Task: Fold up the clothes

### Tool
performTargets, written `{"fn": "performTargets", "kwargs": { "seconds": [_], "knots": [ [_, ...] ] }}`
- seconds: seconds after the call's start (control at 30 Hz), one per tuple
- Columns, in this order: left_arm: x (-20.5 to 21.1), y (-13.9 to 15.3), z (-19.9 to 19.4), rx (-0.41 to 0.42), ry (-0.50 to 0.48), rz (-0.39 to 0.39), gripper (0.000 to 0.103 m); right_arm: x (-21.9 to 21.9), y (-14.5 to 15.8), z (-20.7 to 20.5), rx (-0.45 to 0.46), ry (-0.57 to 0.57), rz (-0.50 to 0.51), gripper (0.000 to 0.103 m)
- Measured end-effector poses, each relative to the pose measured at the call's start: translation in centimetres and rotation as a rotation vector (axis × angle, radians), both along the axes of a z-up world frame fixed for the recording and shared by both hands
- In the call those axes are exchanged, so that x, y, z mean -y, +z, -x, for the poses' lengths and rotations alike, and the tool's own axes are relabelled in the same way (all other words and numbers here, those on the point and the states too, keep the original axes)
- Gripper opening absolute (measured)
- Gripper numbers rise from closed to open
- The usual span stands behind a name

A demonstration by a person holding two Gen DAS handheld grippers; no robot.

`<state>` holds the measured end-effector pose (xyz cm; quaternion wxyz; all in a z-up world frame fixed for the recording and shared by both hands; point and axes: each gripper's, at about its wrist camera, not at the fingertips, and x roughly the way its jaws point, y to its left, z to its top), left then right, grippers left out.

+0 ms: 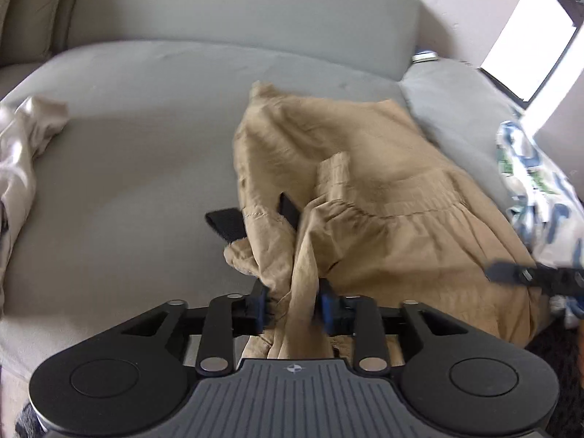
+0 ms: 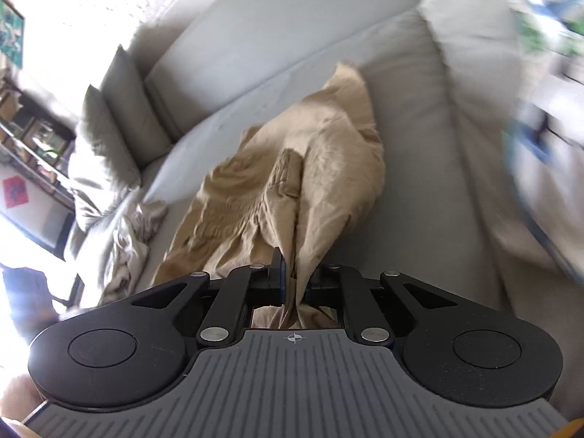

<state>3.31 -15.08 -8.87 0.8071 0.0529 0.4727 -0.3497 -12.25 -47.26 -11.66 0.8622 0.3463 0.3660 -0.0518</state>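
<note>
A tan garment (image 1: 365, 153) with an elastic waistband lies crumpled on the grey sofa seat (image 1: 127, 146). My left gripper (image 1: 257, 219) is shut on a bunched edge of it, and cloth runs back between the fingers toward the camera. In the right wrist view the same tan garment (image 2: 321, 153) rises from the sofa seat (image 2: 408, 102) into my right gripper (image 2: 296, 272), which is shut on a gathered fold. A dark finger (image 1: 507, 273) of the right gripper shows at the right edge of the left wrist view, at the garment's near right side.
A pale cream garment (image 1: 22, 146) lies heaped at the sofa's left end, seen also as cream cloth (image 2: 135, 233). A blue, white and green patterned fabric (image 1: 536, 189) sits at the right. Grey cushions (image 2: 120, 120) lean against the backrest (image 1: 237, 11).
</note>
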Motion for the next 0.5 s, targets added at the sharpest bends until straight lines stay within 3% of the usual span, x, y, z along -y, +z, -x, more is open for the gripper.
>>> {"fn": "performTargets", "kwargs": {
  "seconds": [0.07, 0.13, 0.2, 0.27, 0.33, 0.47, 0.5],
  "knots": [
    [-0.7, 0.2, 0.0, 0.000, 0.045, -0.004, 0.047, -0.2, 0.7, 1.3, -0.031, -0.007, 0.013, 0.042],
    [-1.6, 1.5, 0.8, 0.057, 0.084, 0.005, 0.048, -0.3, 1.3, 2.6, -0.063, -0.014, 0.026, 0.052],
    [-2.3, 3.2, 2.1, 0.165, 0.109, -0.004, 0.048, 0.0, 2.4, 3.6, -0.070, -0.031, 0.045, 0.056],
    [-2.7, 4.7, 3.0, 0.215, 0.097, 0.032, 0.044, 1.0, 4.3, 4.2, -0.038, -0.066, 0.073, 0.069],
    [-2.3, 5.6, 3.1, 0.194, 0.034, 0.099, 0.031, 2.1, 6.0, 4.5, -0.010, -0.098, 0.097, 0.075],
    [2.7, 5.4, 3.4, 0.170, -0.126, 0.138, 0.029, 4.8, 6.3, 2.6, 0.018, -0.123, 0.059, 0.075],
    [4.3, 5.1, 3.3, 0.175, -0.159, 0.131, 0.023, 5.5, 5.9, 1.8, 0.018, -0.126, 0.036, 0.075]
  ]
}}
